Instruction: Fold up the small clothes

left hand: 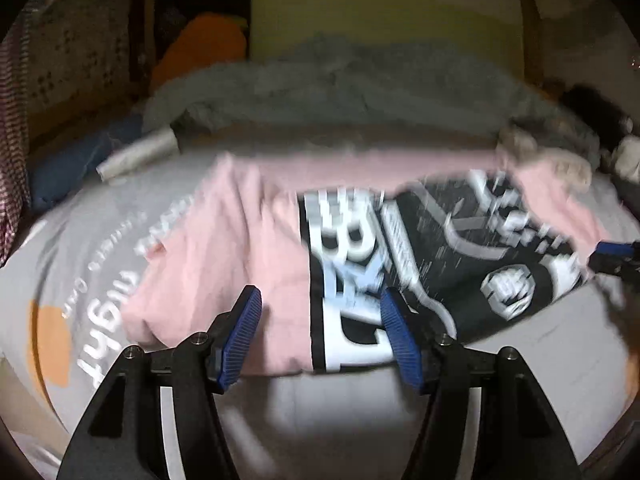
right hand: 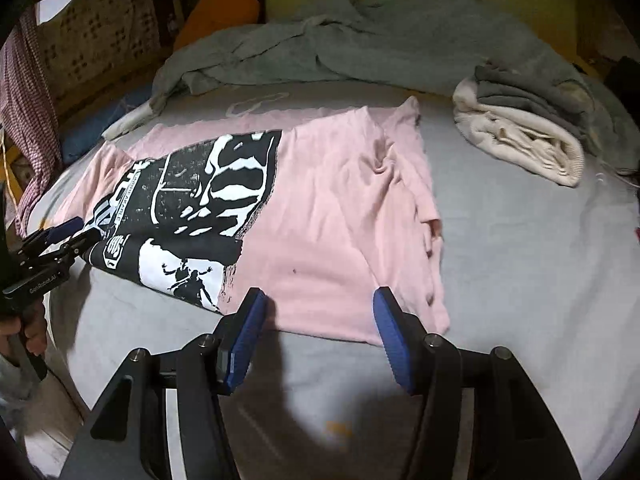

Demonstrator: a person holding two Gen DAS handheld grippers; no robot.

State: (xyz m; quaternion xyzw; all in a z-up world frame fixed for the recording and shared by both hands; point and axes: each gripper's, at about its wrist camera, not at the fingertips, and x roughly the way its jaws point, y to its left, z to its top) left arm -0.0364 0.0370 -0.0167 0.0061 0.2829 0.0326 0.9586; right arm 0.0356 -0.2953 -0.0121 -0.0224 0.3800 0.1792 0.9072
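While both views hang over the grey bedsheet (right hand: pixel 520 280), I see the pink T-shirt (right hand: pixel 328 208) lying flat on it, black-and-white print (right hand: pixel 208 200) twd the left. My left gripper (left hand: pixel 320 320) is spread w/ nothing pinched — blue pads (left hand: pixel 240 336) just above the shirt's near hem, tho the view is blurred. My right gripper (right hand: pixel 316 324) is spread too, empty, over the pink hem; a folded cream-and-grey stack (right hand: pixel 520 140) sits well apart, a crumpled grey garment (right hand: pixel 360 48) behind.

1 pink t-shirt (right hand: pixel 328 216), 1 grey sweatshirt (right hand: pixel 360 40), 1 folded clothes stack (right hand: pixel 520 136), 2 grippers: left gripper (left hand: pixel 320 312), right gripper (right hand: pixel 320 312).
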